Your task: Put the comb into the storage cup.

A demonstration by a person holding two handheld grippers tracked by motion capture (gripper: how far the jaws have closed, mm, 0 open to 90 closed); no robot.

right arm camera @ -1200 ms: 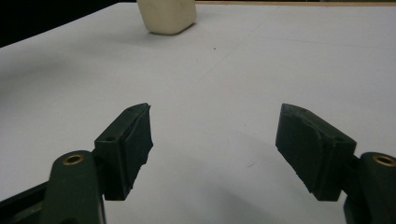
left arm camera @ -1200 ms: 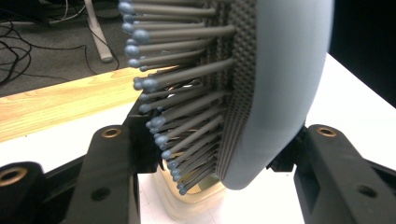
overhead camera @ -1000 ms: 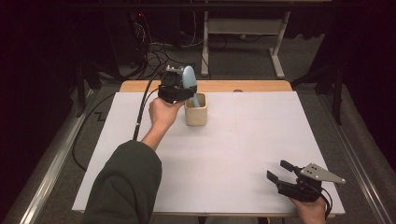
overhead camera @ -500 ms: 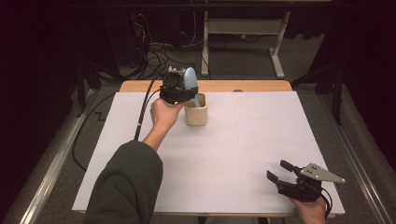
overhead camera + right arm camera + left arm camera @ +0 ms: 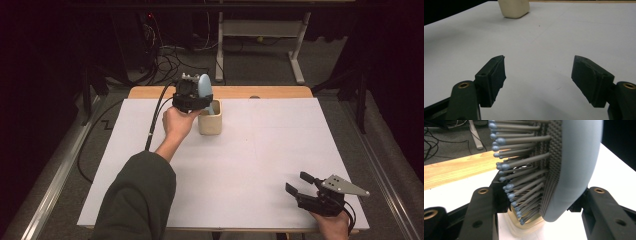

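We see a table (image 5: 260,170) covered by a white sheet (image 5: 280,130), with a strip of bare wood (image 5: 270,92) along its edge at twelve o'clock. A cream cup (image 5: 210,122) stands on the sheet at about eleven o'clock, near that wooden strip.

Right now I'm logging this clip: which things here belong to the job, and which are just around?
In the job:
- hairbrush, clamped in the left gripper
- cream cup, the brush's handle end over its mouth

Just around:
- right gripper, open and empty
- white table cover
- floor cables
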